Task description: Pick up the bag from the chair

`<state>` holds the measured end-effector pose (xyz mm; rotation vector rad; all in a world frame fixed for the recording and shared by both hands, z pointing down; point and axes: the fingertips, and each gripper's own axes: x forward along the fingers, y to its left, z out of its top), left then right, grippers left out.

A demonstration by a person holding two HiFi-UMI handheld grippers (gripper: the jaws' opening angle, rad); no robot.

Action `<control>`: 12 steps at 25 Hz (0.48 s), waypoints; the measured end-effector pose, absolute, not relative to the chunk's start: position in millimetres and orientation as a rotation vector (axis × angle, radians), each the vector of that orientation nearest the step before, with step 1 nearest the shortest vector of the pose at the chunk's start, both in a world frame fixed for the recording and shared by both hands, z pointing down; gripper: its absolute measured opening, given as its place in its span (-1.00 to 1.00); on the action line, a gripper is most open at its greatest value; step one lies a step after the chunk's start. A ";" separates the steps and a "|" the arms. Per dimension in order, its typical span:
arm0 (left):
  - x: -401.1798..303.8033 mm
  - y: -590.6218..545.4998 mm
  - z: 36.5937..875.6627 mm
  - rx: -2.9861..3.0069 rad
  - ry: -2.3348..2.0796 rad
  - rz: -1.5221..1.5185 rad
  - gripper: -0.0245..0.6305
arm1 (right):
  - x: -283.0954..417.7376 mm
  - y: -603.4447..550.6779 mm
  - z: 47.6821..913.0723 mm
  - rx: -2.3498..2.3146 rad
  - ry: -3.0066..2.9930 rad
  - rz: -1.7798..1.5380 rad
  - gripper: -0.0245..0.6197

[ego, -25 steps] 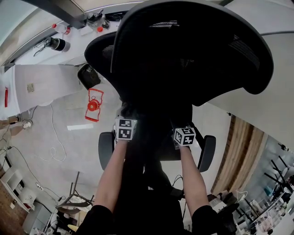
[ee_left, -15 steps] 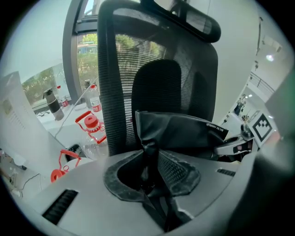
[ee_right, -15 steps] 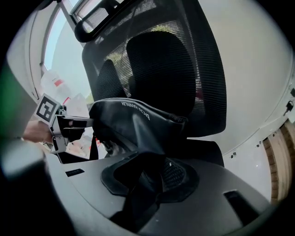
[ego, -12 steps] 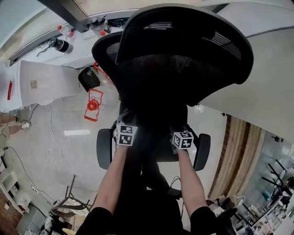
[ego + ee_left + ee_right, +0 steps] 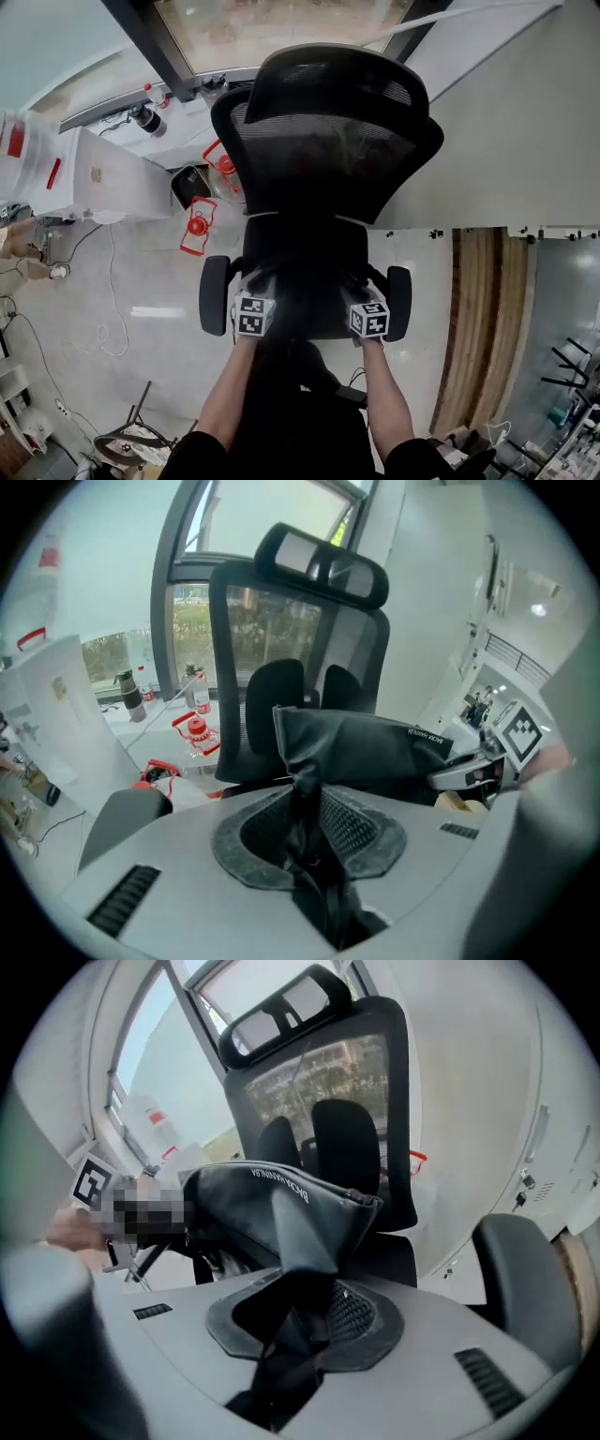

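Our left gripper (image 5: 307,853) and right gripper (image 5: 298,1327) each have jaws pinched shut on a fold of the soft, matte black bag (image 5: 375,747). It is stretched between them at mid-frame, before the chair (image 5: 328,141) and its curved mesh back. Glossy floor (image 5: 141,281) lies open either side.

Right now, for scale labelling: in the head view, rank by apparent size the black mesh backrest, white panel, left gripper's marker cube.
Black mesh backrest
White panel
Left gripper's marker cube, smallest despite nearness.
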<state>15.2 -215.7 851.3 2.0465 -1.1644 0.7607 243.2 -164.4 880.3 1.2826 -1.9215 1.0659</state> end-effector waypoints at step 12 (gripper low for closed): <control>9.1 -85.2 685.0 2.222 -1.232 0.540 -0.70 | 241.8 -76.0 710.4 1.254 -2.135 0.797 -0.67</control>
